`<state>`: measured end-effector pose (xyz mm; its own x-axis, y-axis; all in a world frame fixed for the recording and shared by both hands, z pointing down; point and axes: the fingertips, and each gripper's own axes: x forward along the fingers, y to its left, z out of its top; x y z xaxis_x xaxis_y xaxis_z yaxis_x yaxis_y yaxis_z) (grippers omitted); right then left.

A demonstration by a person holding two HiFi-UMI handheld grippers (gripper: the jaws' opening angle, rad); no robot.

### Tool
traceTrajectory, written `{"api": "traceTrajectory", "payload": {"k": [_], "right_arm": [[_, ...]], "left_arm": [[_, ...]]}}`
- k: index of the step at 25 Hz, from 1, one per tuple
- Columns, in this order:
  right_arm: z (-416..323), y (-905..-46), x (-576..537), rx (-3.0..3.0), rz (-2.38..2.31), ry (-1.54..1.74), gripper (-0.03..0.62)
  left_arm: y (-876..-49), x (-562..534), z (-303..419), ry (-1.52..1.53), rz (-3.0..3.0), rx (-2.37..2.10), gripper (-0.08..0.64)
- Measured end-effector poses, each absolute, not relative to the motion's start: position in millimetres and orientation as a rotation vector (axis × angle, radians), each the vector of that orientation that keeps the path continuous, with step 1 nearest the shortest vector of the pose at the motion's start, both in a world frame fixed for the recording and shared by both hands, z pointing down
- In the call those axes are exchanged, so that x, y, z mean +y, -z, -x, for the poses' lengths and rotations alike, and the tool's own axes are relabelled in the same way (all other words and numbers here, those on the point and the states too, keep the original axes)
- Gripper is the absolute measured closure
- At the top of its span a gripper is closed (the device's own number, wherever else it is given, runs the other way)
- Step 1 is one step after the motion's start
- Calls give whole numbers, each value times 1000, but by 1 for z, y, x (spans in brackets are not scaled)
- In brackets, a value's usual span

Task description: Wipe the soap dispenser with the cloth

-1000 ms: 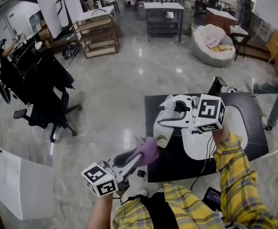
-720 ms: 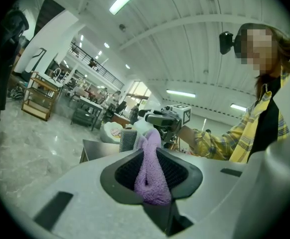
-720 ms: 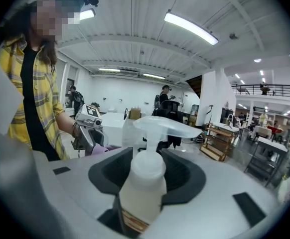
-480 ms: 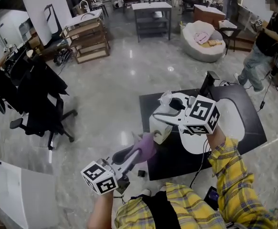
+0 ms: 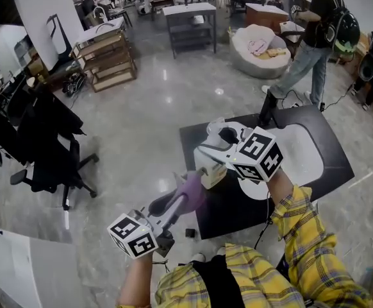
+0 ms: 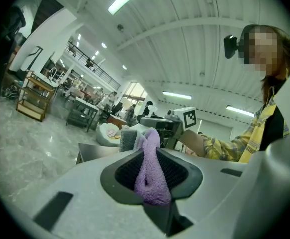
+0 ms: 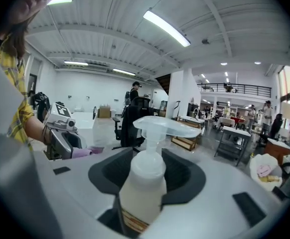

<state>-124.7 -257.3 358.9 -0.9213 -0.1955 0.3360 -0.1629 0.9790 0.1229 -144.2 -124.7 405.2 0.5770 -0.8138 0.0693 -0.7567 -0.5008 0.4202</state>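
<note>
With its fingers clamped on the soap dispenser [image 5: 210, 172], the right gripper [image 5: 217, 161] has tilted it above the desk [image 5: 238, 217] toward the cloth [image 5: 191, 196] pinched in the left gripper's [image 5: 177, 207] fingers, ready for wiping.

Bright, even light from ceiling strips [image 7: 167, 28]. Glare patches on the glossy floor [image 5: 149, 122]. Heavy fisheye bending and dark corners; foreground slightly soft.

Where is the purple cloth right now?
In the head view the purple cloth is pinched in the left gripper, just left of centre, its tip close beside the soap dispenser held in the right gripper.
</note>
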Motion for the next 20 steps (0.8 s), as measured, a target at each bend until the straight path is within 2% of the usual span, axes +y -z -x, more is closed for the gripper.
{"api": "traceTrajectory", "payload": {"k": [20], "right_arm": [[119, -358, -267, -2673, -753, 40, 420]], "left_arm": [[-403, -115, 145, 230, -2379, -1287, 494]]}}
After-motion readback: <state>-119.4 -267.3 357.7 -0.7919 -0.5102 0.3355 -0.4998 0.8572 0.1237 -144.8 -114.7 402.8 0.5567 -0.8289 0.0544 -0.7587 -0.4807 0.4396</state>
